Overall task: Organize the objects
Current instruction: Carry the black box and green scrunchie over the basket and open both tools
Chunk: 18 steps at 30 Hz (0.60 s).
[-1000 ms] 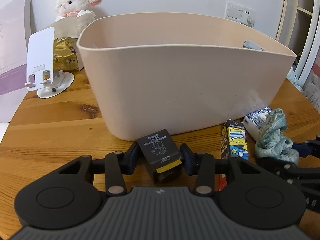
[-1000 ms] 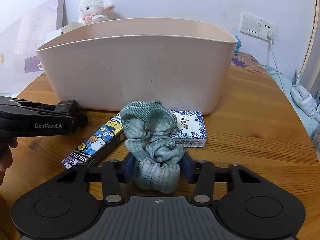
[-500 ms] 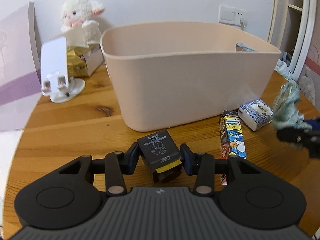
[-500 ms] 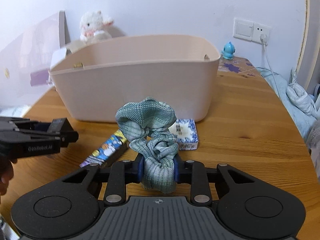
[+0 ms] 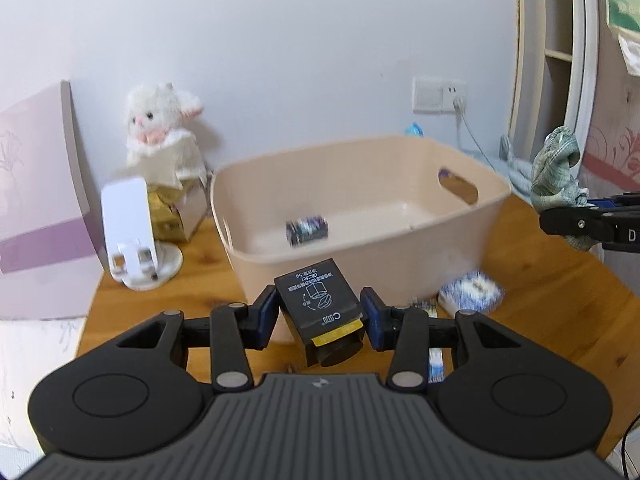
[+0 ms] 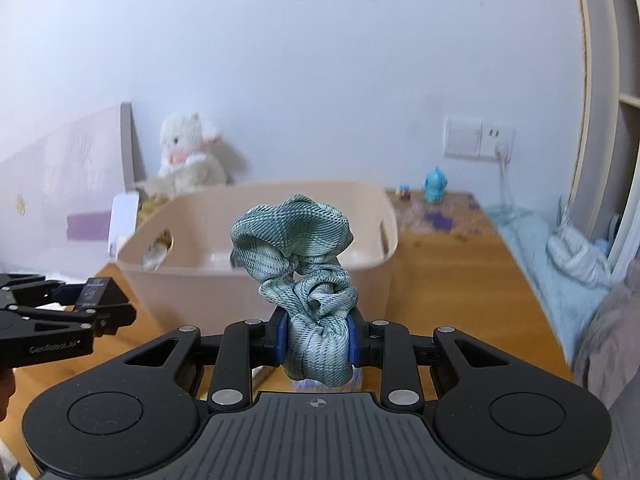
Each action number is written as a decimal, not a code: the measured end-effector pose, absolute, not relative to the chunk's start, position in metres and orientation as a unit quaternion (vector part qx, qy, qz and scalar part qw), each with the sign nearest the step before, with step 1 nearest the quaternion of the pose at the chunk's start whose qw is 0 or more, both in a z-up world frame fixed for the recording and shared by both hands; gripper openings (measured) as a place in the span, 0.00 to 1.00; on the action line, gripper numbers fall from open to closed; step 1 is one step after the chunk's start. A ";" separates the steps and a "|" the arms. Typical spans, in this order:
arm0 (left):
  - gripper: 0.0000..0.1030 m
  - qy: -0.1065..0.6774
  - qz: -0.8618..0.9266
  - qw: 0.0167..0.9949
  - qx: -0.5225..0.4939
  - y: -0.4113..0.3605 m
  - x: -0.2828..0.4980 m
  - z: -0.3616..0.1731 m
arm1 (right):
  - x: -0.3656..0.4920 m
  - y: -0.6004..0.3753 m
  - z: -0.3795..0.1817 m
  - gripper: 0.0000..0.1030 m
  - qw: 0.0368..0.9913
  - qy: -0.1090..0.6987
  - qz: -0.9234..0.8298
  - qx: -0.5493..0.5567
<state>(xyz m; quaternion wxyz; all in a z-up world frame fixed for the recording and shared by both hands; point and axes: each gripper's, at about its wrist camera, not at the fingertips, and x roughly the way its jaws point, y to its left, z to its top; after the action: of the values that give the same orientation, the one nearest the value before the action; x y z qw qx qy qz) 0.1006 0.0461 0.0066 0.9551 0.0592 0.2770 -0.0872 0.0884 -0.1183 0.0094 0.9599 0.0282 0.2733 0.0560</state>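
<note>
The wooden tabletop [image 5: 560, 304] carries everything, and on it stands the beige bin [image 5: 360, 216], open-topped with a cut-out handle in its end wall. One small dark item with a blue label [image 5: 307, 230] lies on the bin's floor; it is too blurred for me to name. Behind the bin's left corner a white plush lamb [image 5: 160, 128] sits on a gold-and-white box, with a white phone stand [image 5: 134, 236] just in front of that. A blue-and-white tissue pack [image 5: 472, 292] lies on the tabletop against the bin's near wall.

My left tool [image 5: 320, 316] is clenched on a black box [image 5: 318, 308] with white print and a yellow strip, blue pads pressing both its sides, held above the tabletop in front of the bin's near wall. My right tool [image 6: 316, 340] is clamped on a green plaid scrunchie [image 6: 296, 256], whose bunched fabric rises above the pads, in the air on the near side of the bin, level with its rim.
</note>
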 end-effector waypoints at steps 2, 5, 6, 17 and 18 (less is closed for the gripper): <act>0.45 0.269 -0.086 0.957 0.058 0.045 0.104 0.015 | 0.092 -0.122 0.018 0.25 0.963 0.261 0.053 0.028; 0.45 0.257 -0.081 0.961 0.059 0.045 0.111 0.027 | 0.100 -0.125 0.031 0.25 0.968 0.244 0.050 0.026; 0.45 0.254 -0.080 0.962 0.060 0.045 0.114 0.031 | 0.102 -0.126 0.035 0.25 0.969 0.239 0.049 0.026; 0.45 0.254 -0.067 0.962 0.071 0.033 0.170 0.038 | 0.148 -0.120 0.048 0.25 0.975 0.215 0.050 0.022; 0.45 0.260 -0.064 0.961 0.069 0.032 0.177 0.036 | 0.153 -0.119 0.047 0.25 0.975 0.216 0.050 0.020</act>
<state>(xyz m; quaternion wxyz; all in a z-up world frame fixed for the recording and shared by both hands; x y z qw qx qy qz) 0.1771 0.0319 0.0358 0.9611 0.0694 0.2597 -0.0638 0.1532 -0.1186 0.0472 0.9750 0.0201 0.2157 0.0499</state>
